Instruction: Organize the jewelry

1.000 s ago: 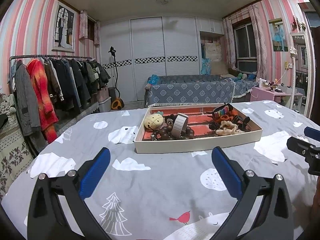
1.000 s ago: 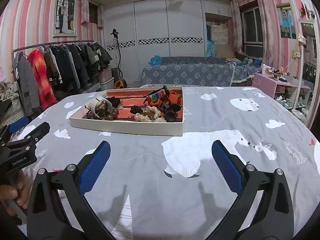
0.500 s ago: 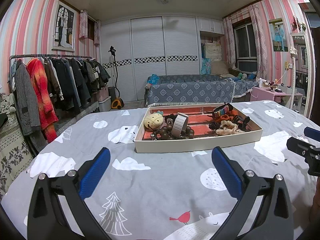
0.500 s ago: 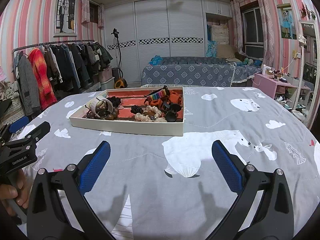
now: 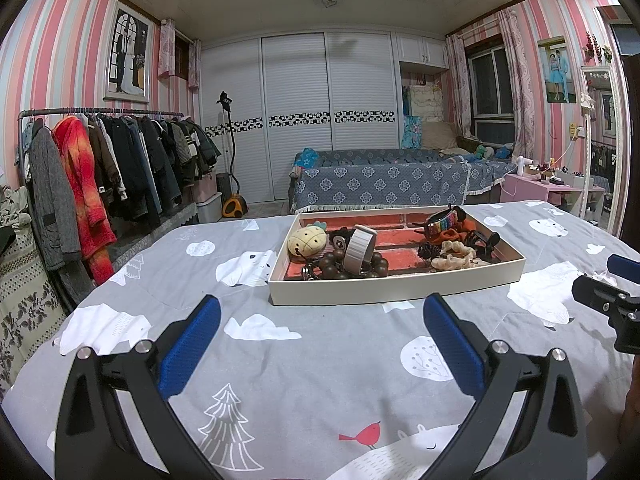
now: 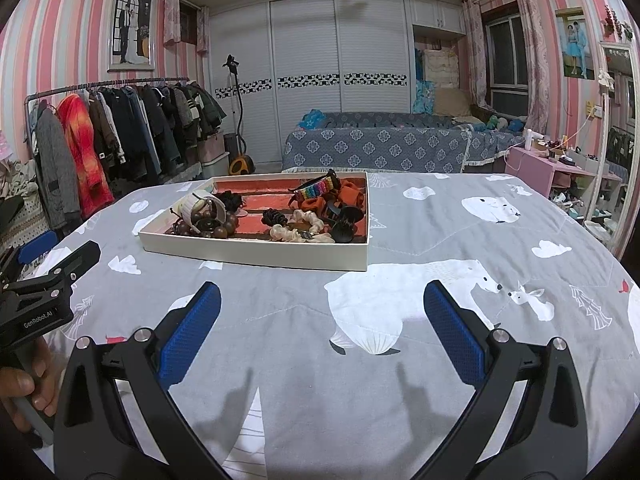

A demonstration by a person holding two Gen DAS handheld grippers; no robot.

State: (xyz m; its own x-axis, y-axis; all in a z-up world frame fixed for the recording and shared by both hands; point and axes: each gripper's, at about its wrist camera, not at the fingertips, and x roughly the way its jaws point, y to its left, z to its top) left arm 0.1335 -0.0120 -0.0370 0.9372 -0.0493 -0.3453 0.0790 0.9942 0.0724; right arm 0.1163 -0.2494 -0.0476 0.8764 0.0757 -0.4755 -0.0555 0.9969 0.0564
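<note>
Both grippers, left gripper [image 5: 320,340] and right gripper [image 6: 320,328], hover wide apart and hold nothing above the grey bedspread [image 5: 320,380]. Farther off lies the shallow tray [image 5: 396,292] of jewelry, long axis running left-right.

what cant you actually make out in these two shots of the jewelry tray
- Tray floor nearest the cameras: hidden behind its front wall in both views.
- Wooden bead bracelet: partly covered by the grey watch band in the left wrist view.
- Pineapple plush: not visible in the right wrist view.
- Right gripper in the left wrist view: cut off by the frame edge.
- Small dark pieces near the hair claw: too small to identify.
</note>
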